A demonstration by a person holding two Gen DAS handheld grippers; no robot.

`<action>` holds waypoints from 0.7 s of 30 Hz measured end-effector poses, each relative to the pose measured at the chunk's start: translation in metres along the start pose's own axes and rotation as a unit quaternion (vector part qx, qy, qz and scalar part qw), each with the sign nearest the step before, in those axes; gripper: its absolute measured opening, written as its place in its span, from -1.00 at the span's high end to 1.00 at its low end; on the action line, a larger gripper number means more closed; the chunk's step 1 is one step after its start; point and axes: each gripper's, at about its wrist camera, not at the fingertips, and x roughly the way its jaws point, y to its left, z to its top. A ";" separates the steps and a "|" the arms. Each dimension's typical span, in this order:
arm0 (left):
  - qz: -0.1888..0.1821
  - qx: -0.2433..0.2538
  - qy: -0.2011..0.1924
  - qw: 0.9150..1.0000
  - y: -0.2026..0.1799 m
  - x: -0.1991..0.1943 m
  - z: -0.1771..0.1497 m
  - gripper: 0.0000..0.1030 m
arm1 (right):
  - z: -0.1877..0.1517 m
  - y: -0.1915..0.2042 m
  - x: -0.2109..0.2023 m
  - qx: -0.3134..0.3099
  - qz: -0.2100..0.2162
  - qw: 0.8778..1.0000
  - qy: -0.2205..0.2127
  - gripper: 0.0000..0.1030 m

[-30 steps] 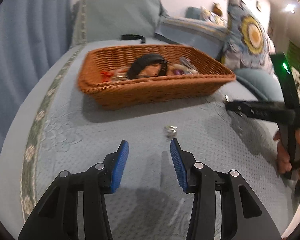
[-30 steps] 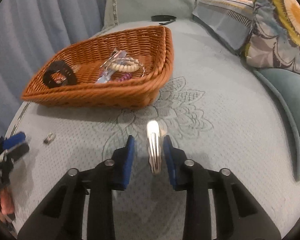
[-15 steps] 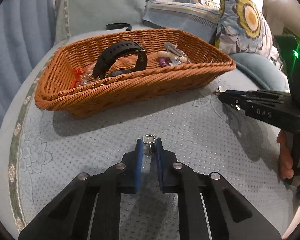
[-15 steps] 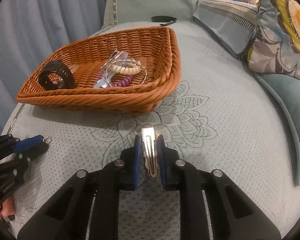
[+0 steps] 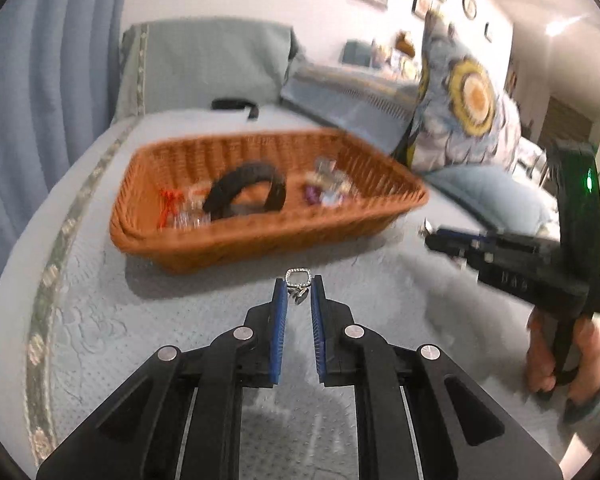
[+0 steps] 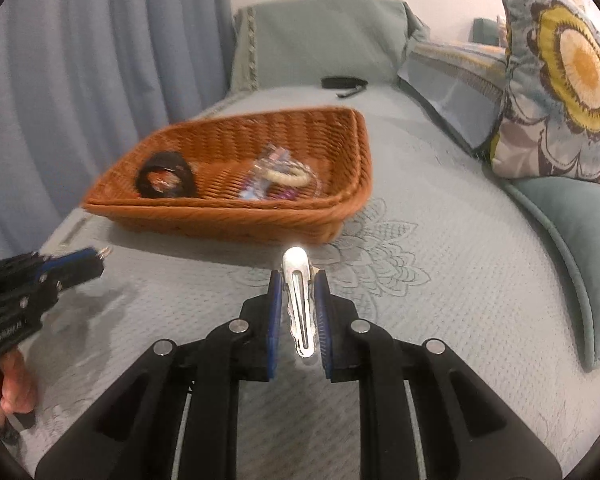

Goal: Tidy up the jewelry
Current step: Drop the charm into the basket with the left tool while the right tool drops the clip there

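My left gripper (image 5: 299, 294) is shut on a small silver ring (image 5: 298, 280) with a dangling charm, held above the bedspread in front of the wicker basket (image 5: 228, 240). My right gripper (image 6: 299, 300) is shut on a silver hair clip (image 6: 298, 300), lifted off the bedspread near the basket's (image 6: 220, 220) front corner. The basket holds a black watch (image 5: 246, 192), a red trinket (image 5: 168, 204), purple beads (image 5: 312, 194) and a cream bead bracelet (image 6: 286, 176). The right gripper shows in the left wrist view (image 5: 430, 236); the left gripper shows in the right wrist view (image 6: 100, 256).
The light blue quilted bedspread (image 6: 440, 300) carries everything. A black band (image 5: 236, 105) lies behind the basket. Floral pillows (image 6: 560, 80) and a teal cushion (image 6: 580, 240) stand on the right. A blue curtain (image 6: 80, 80) hangs on the left.
Both grippers closed, the left on the ring and the right on the hair clip, then lifted them off the bedspread. The basket now looks lower and farther in both views.
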 end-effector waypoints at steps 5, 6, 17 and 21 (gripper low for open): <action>-0.014 -0.001 -0.047 0.999 -0.006 -0.015 0.034 0.80 | 0.034 0.013 -0.016 -0.012 0.021 0.999 -0.033 0.73; -0.012 0.002 -0.056 0.998 -0.008 -0.014 0.045 0.80 | 0.044 0.015 -0.015 -0.015 0.024 0.999 -0.037 0.73; 0.011 -0.073 -0.024 0.997 0.043 0.063 0.102 0.80 | 0.129 0.001 0.094 0.068 0.075 0.994 0.036 0.73; 0.016 -0.094 -0.007 0.995 0.058 0.084 0.106 0.80 | 0.138 -0.004 0.128 0.095 0.078 0.990 0.062 0.73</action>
